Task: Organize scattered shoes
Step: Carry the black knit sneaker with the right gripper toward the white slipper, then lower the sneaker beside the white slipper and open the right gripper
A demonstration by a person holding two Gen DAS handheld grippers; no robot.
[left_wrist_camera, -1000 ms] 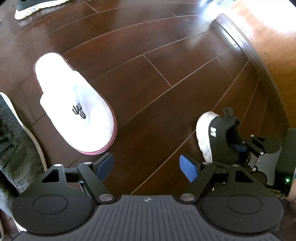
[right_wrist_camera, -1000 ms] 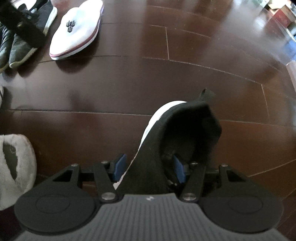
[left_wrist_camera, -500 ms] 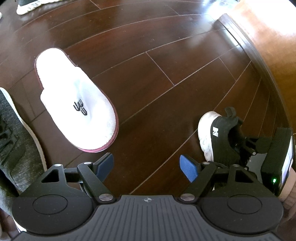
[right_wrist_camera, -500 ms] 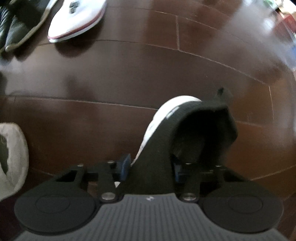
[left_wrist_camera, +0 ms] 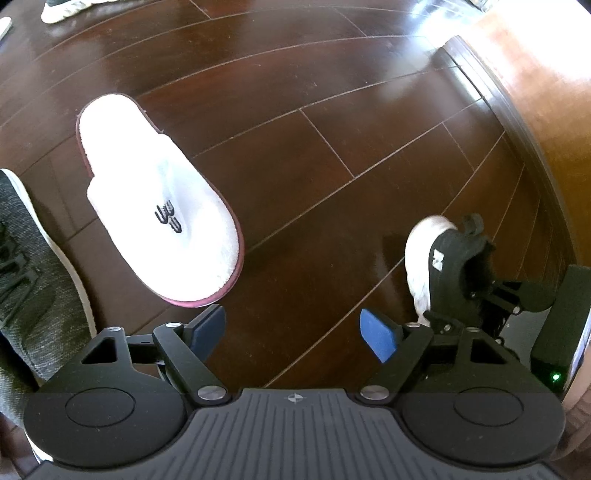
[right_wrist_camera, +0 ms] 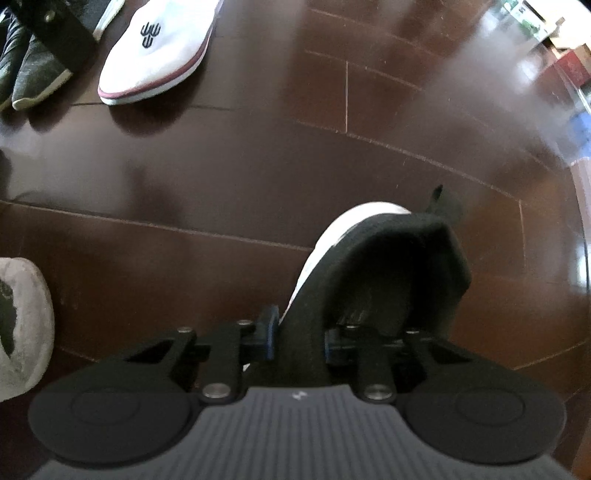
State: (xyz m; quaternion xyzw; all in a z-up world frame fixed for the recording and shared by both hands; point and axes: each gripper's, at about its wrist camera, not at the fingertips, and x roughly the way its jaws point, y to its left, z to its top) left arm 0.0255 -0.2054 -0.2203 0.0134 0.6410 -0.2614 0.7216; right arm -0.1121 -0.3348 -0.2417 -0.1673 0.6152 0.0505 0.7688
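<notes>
A black sneaker with a white sole hangs heel-first between my right gripper's blue pads, which are shut on the side wall of its collar. The left wrist view shows the same sneaker at the far right, clamped by the right gripper. My left gripper is open over bare floor with nothing between its fingers. A white slipper with a dark red edge and a black logo lies just ahead and to the left of it. That slipper also shows at the top left of the right wrist view.
A grey knit sneaker lies at the left edge. Dark shoes sit beside the slipper. A pale fluffy slipper rests at the left. Another shoe is far off. A wooden baseboard and wall border the right side of the dark plank floor.
My right gripper has carried the black sneaker a little, and the white slipper now looks nearer in its view. My left gripper has drifted slightly and stays open.
</notes>
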